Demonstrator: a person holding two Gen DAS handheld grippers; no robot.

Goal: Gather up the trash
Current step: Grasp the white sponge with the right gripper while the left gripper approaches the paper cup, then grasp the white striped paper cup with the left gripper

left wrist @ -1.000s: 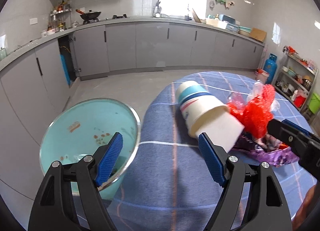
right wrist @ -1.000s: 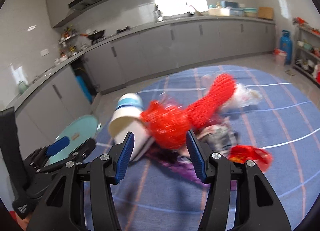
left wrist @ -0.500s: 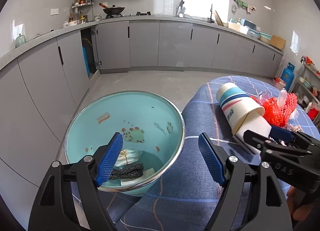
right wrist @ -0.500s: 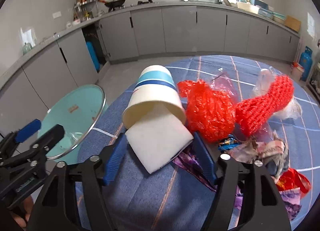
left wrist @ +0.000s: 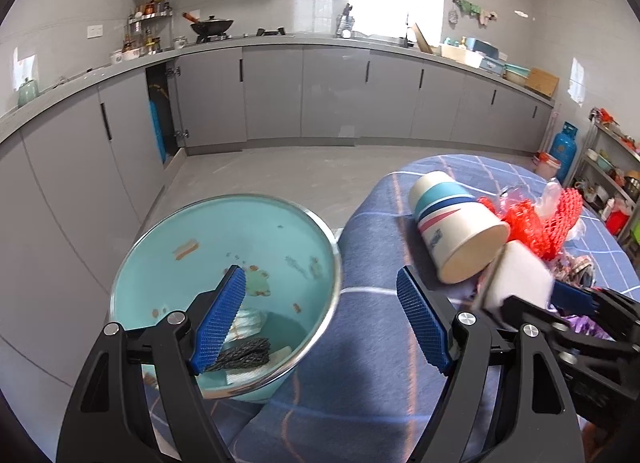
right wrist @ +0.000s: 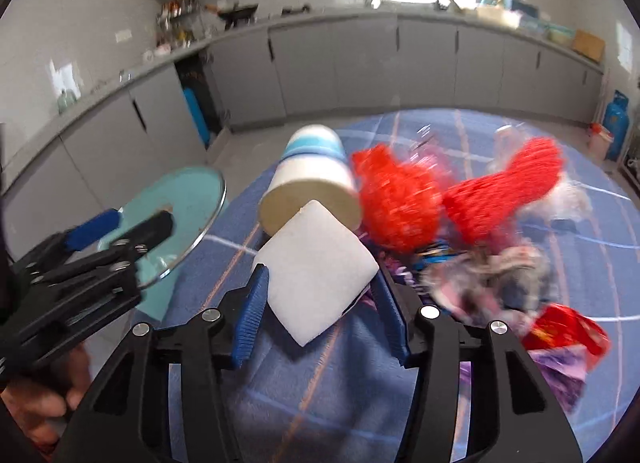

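Note:
A white foam block (right wrist: 316, 279) sits between the blue pads of my right gripper (right wrist: 320, 275), whose jaws are closing and press on its two sides. The block (left wrist: 516, 275) lies just in front of the mouth of a tipped paper cup (right wrist: 316, 179) with blue stripes. My left gripper (left wrist: 320, 275) stands open and empty over the edge of a teal basin (left wrist: 180, 231), which holds white paper and a black mesh scrap (left wrist: 240, 355). The cup (left wrist: 452, 223) rests on its side on the blue checked tablecloth (left wrist: 360, 363).
Red foam netting (right wrist: 400, 199), clear plastic and crumpled wrappers (right wrist: 500, 275) are heaped on the cloth right of the cup, with a red and purple packet (right wrist: 560, 343) nearer me. The basin (right wrist: 188, 199) stands off the table's left edge. Grey kitchen cabinets line the far wall.
My right gripper moved from the red netting to the white block, widened, then closed on it. The left gripper swung left, from over the table to over the basin.

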